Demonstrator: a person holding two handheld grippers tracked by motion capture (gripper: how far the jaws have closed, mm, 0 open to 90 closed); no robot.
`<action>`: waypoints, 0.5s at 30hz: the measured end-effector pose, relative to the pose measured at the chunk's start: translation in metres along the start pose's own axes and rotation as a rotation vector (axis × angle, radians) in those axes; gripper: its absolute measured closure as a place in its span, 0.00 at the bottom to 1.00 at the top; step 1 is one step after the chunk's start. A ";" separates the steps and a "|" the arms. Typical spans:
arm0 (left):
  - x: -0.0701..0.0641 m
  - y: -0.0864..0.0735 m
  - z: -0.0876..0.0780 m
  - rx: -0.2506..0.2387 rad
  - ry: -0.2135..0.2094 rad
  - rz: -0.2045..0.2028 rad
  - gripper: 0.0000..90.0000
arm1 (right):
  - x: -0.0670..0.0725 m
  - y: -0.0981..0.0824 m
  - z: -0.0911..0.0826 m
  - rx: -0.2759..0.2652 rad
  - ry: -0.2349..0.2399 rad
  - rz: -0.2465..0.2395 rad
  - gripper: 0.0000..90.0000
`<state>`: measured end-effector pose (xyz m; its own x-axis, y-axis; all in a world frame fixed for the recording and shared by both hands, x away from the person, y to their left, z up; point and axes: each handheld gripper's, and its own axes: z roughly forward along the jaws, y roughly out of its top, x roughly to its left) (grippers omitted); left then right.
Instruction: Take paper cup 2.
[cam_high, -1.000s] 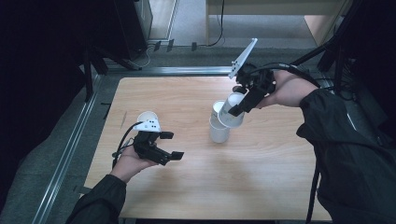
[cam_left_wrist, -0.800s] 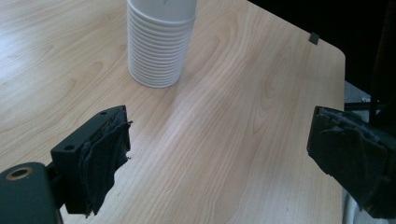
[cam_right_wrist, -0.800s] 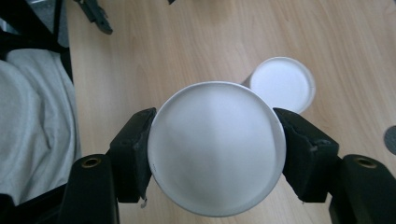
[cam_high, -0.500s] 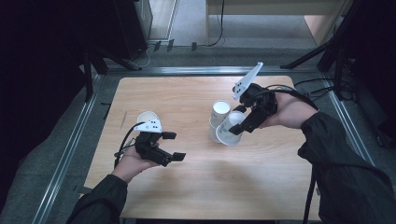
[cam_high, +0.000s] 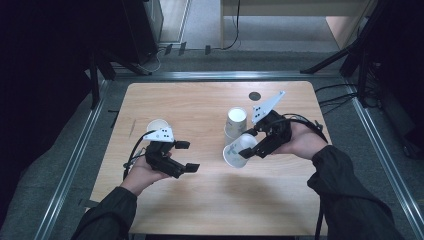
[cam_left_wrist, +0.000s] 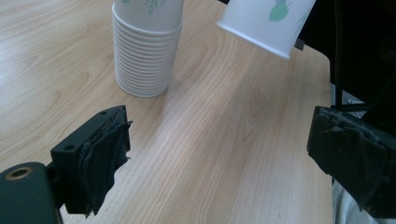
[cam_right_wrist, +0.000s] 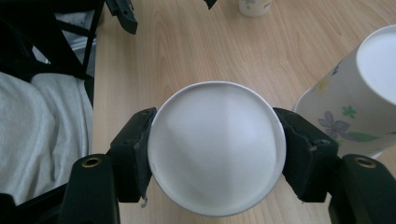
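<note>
Fingers first, left to right: our left gripper (cam_high: 186, 155) spread wide, nothing between pads, resting low over table (cam_high: 200, 105); single cup (cam_high: 157, 125) stands just behind it, near table's left side; stack of cups (cam_high: 235, 123) upside down mid-table, flower print on side; our right gripper (cam_high: 246, 145) clamped on one paper cup (cam_high: 235, 154), pads (cam_right_wrist: 135, 154) pressing both sides, cup tilted, held just in front of stack, close above wood; cable trails off right edge.
</note>
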<state>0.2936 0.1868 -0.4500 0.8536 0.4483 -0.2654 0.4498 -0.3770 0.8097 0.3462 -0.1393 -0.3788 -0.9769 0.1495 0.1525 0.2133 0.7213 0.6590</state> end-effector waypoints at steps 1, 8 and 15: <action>0.000 0.000 0.000 0.004 0.002 0.005 0.07 | 0.000 -0.002 0.002 -0.007 0.005 0.005 0.39; 0.000 0.001 0.003 0.002 -0.012 0.008 0.07 | -0.003 -0.023 0.020 -0.083 0.018 0.028 0.39; 0.000 0.003 0.011 0.004 -0.026 0.009 0.07 | -0.005 -0.034 0.031 -0.145 0.039 0.058 0.39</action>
<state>0.2981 0.1774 -0.4534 0.8641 0.4233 -0.2721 0.4433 -0.3843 0.8099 0.3438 -0.1439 -0.4244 -0.9624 0.1592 0.2200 0.2712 0.6065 0.7474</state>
